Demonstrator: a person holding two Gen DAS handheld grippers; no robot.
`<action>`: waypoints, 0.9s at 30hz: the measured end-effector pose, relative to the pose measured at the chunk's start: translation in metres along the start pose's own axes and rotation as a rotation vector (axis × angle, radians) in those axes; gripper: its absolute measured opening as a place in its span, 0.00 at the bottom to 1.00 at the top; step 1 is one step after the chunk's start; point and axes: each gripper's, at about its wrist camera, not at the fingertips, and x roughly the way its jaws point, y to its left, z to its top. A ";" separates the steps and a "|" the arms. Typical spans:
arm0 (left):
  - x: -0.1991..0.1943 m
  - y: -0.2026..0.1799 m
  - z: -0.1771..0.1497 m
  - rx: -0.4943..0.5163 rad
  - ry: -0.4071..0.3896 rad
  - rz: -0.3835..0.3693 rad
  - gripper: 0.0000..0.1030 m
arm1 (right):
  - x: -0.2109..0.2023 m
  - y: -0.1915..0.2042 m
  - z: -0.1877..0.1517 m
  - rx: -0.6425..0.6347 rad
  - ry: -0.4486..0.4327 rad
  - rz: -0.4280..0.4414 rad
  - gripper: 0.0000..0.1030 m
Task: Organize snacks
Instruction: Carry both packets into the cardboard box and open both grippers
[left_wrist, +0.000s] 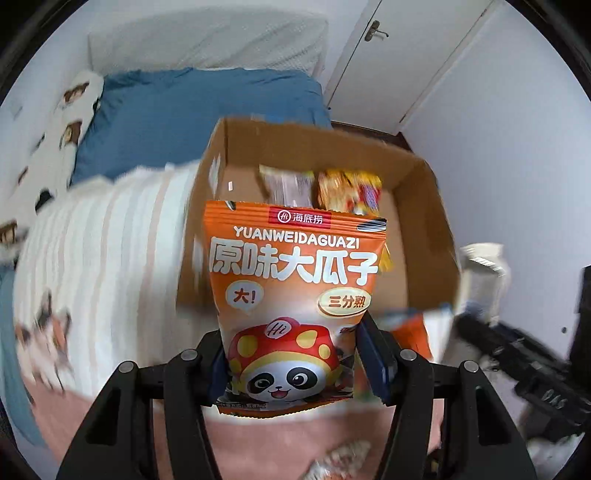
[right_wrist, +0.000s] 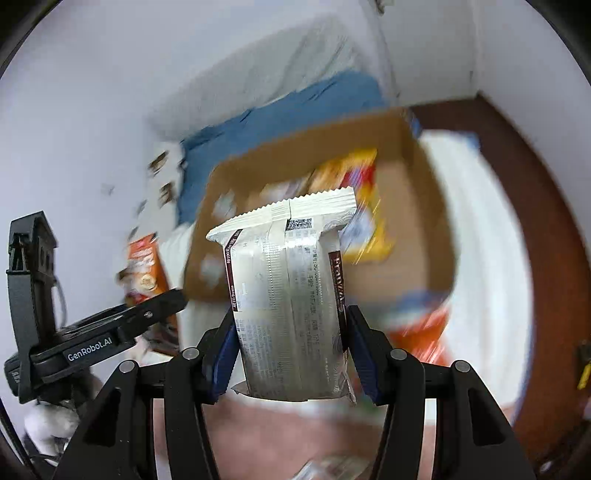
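Lower centre of the left wrist view, the left gripper has its 2 blue-padded fingers clamped partway closed on the lower sides of an orange sunflower seed bag, panda in a mushroom cap on the front, the bag standing upright and filling the middle of the frame. Over in the right wrist view, same spot, the right gripper is pinched in on a silvery-white snack pack, back side facing the camera, crimped top edge up, small print and a seam running down it.

Behind both packs sits an open cardboard box, centre to upper right of each frame, and it holds a yellow-and-red packet beside a pale packet against its far wall. The box rests on a white striped blanket, a pink stretch of it nearest the camera. Lower right of the left view, the edge of another orange packet shows, heavily blurred. Farther back lies a blue pillow, then a white wall and door at the top.
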 end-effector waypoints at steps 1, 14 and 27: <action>0.008 -0.001 0.017 0.003 0.012 0.022 0.56 | 0.004 -0.001 0.017 -0.004 -0.008 -0.033 0.56; 0.153 0.033 0.136 0.002 0.213 0.221 0.56 | 0.137 -0.039 0.150 -0.015 0.120 -0.343 0.56; 0.182 0.034 0.154 0.005 0.224 0.161 0.90 | 0.205 -0.049 0.172 -0.006 0.188 -0.376 0.90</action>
